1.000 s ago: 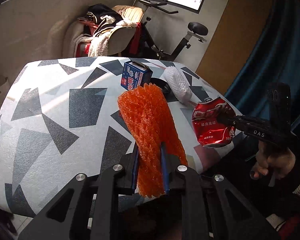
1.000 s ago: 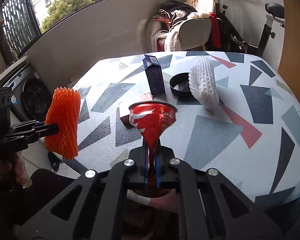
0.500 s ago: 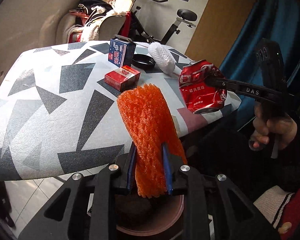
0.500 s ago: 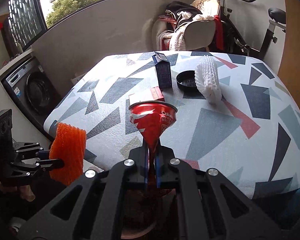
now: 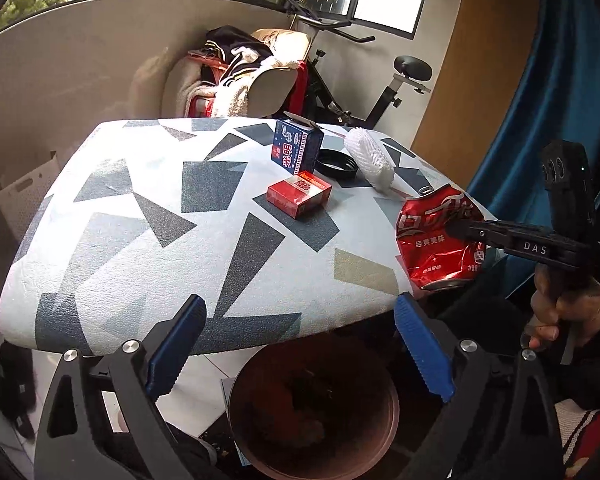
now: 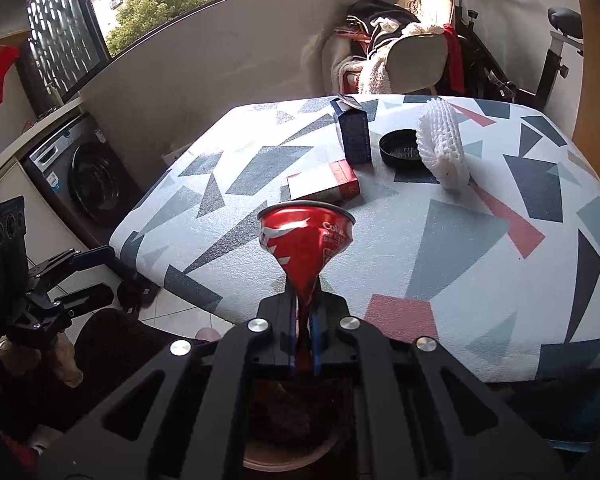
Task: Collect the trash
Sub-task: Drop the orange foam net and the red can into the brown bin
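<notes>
My left gripper [image 5: 300,344] is open and empty, just above a brown trash bin [image 5: 314,412] that stands below the table's near edge. My right gripper [image 6: 304,320] is shut on a crushed red cola can [image 6: 306,240], held off the table's edge; the can also shows in the left wrist view [image 5: 440,240]. On the patterned table [image 5: 140,220] lie a red packet [image 5: 299,196], a blue carton [image 5: 296,152], a black lid [image 5: 336,164] and a white foam net [image 5: 370,158]. The orange foam net is not in view.
A chair piled with clothes [image 5: 240,76] and an exercise bike [image 5: 380,92] stand behind the table. A washing machine [image 6: 80,172] is at the left. A blue curtain [image 5: 540,120] hangs at the right. The bin also shows under the right gripper [image 6: 296,412].
My left gripper has opened and the orange foam net it held is gone from view. The right gripper still holds the can, a little lower by the table edge.
</notes>
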`<state>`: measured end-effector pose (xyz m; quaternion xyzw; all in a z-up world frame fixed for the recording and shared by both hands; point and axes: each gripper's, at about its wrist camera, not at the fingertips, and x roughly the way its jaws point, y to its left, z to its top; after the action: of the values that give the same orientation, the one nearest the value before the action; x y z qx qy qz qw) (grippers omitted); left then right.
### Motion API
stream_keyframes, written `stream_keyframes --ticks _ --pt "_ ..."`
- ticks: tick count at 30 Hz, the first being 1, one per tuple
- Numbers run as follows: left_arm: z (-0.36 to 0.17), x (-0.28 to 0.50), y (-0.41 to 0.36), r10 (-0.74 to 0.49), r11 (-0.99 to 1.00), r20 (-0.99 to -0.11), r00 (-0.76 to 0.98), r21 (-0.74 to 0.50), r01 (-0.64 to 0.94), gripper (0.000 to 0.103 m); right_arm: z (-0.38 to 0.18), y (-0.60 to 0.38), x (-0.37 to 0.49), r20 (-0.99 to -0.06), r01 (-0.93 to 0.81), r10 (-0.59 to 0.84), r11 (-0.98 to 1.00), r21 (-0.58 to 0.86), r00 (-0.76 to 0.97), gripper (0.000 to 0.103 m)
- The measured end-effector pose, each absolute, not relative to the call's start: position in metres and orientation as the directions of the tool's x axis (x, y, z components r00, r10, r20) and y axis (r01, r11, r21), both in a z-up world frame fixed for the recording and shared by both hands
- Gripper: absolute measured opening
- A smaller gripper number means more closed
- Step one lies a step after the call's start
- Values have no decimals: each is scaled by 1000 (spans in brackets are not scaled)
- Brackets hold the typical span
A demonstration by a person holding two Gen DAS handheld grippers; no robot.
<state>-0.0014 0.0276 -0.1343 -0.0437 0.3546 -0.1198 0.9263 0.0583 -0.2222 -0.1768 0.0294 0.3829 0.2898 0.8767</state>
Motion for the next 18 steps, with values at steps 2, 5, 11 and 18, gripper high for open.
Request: stream_keyframes --ticks 2,5,11,18 --pt "-135 -3 29 -200 980 -651 732 -118 163 96 -182 -216 55 -661 -496 548 817 293 512 10" --pt "-137 -5 33 -178 984 -658 732 -104 147 97 -189 -204 47 -674 -517 564 800 304 477 10" --pt "-139 -6 46 -173 984 -655 735 -146 102 97 -203 -182 34 -699 -552 594 764 335 398 10" --pt "-139 -10 61 -154 983 -646 747 -178 48 97 -225 -162 22 -752 -578 580 744 335 312 10"
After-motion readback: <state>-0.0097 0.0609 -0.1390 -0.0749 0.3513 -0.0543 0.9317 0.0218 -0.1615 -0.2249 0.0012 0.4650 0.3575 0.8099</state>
